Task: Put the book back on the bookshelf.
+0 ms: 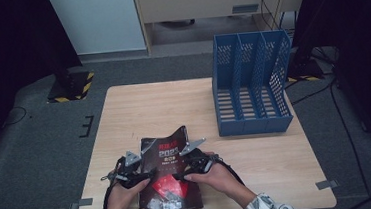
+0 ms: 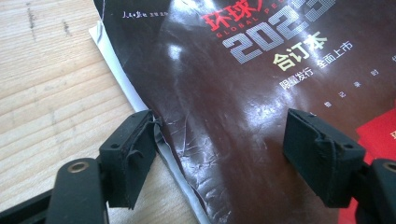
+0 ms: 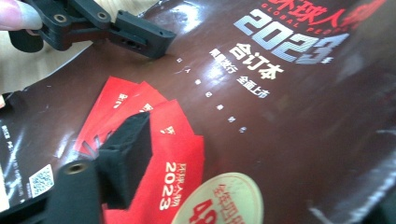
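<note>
A dark magazine (image 1: 166, 171) with red fan-shaped graphics and "2023" on its cover lies flat at the table's near edge, its top right corner curling up. My left gripper (image 1: 148, 176) is open at the magazine's left edge. In the left gripper view one jaw rests by the white page edge and the other sits over the cover (image 2: 233, 93). My right gripper (image 1: 177, 175) is open over the right half of the magazine, one jaw above the red graphics (image 3: 140, 121). One left gripper finger (image 3: 140, 39) lies across the top of the right gripper view.
A blue perforated file organizer (image 1: 252, 84) with three upright compartments stands at the back right of the wooden table (image 1: 148, 107). A person's hands and a patterned sleeve (image 1: 267, 208) come in from the bottom edge.
</note>
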A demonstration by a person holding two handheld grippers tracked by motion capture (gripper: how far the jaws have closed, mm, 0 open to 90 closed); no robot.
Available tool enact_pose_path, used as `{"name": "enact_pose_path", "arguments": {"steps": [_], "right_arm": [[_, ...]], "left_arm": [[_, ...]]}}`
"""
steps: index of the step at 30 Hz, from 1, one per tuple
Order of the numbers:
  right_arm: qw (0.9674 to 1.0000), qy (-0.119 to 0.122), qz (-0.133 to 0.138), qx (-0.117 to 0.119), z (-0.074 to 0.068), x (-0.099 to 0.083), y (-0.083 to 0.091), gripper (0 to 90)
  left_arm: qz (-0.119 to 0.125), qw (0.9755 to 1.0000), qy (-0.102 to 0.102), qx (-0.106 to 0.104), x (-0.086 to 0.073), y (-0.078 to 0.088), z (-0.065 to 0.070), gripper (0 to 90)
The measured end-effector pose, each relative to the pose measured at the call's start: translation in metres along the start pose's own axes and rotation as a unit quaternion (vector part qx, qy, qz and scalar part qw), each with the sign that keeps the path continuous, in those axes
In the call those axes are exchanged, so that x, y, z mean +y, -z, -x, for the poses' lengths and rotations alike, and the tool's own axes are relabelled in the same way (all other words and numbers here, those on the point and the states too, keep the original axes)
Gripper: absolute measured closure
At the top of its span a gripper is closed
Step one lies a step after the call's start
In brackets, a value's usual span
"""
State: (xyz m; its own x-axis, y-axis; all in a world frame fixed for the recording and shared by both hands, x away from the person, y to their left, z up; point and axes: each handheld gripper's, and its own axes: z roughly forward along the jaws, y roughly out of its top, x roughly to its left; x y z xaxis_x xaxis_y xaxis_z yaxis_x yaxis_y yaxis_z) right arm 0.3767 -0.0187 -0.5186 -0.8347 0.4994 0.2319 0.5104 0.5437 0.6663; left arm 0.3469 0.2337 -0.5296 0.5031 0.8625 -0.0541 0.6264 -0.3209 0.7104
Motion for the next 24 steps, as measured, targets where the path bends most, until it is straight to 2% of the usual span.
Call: {"name": "enact_pose_path", "arguments": {"steps": [3,5,7,10,14,20,24], "right_arm": [[0.9999,-0.01,-0.001,-0.008,0.005,-0.002,0.002,40.5],[0.9998,-0.015,0.0,-0.012,0.007,-0.002,0.002,42.2],[0.9995,-0.017,0.004,-0.028,0.012,-0.001,0.006,46.9],[0.9991,-0.018,0.005,-0.039,0.018,0.0,0.009,49.3],[0.9978,-0.031,0.013,-0.057,0.028,0.0,0.014,52.3],[0.9971,-0.037,0.015,-0.064,0.034,-0.004,0.015,55.9],[0.9965,-0.047,0.022,-0.065,0.037,-0.007,0.017,56.5]], "left_arm": [[0.001,1.0,-0.003,-0.003,0.002,-0.002,0.001,25.0],[0.004,0.9999,-0.007,-0.007,0.004,-0.005,0.001,25.3],[0.009,0.9999,-0.007,-0.012,0.007,-0.009,0.0,28.9],[0.019,0.9995,-0.016,-0.02,0.014,-0.018,-0.001,29.4],[0.023,0.9995,-0.015,-0.016,0.021,-0.028,0.002,29.0],[0.016,0.9995,0.005,-0.027,0.019,-0.019,0.0,28.4],[0.02,0.9995,-0.003,-0.025,0.018,-0.005,0.004,33.6]]}}
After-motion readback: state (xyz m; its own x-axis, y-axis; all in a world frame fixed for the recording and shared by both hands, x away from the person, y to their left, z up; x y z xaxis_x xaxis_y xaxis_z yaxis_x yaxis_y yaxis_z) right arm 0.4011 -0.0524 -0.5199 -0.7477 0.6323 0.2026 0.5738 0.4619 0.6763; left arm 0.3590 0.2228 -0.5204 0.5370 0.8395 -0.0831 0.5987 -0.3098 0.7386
